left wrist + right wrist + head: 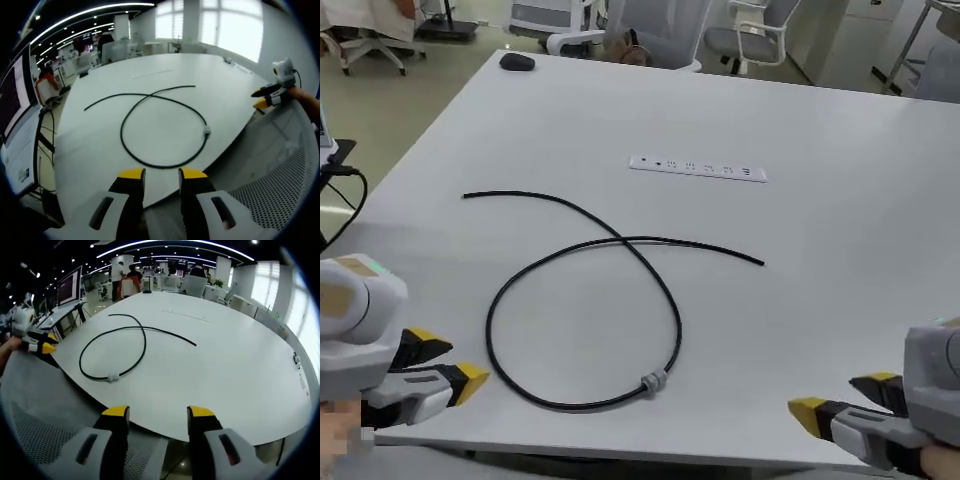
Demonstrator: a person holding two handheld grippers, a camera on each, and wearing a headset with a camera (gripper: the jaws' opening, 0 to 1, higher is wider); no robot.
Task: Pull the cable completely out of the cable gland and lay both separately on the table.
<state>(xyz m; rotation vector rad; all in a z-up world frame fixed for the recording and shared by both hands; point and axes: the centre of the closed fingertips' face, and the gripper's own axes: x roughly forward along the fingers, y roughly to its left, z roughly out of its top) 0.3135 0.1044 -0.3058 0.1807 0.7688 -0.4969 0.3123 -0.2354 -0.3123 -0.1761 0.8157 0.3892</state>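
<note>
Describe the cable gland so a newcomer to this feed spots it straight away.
Start at the big white table, where a black cable lies in one crossed loop. Follow the loop round to the side closest to the table's near edge: the cable gland sits there, threaded on the cable. It is the one small grey-silver lump on an otherwise thin black line.

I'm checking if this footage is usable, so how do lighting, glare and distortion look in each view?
Head view: soft, even light, straight lines, with the black cable and small cable gland sharp against the pale table. Left gripper view: strong fisheye bowing, and the windows are blown out white. Right gripper view: same bowing, a darker room behind, and the table evenly lit.
</note>
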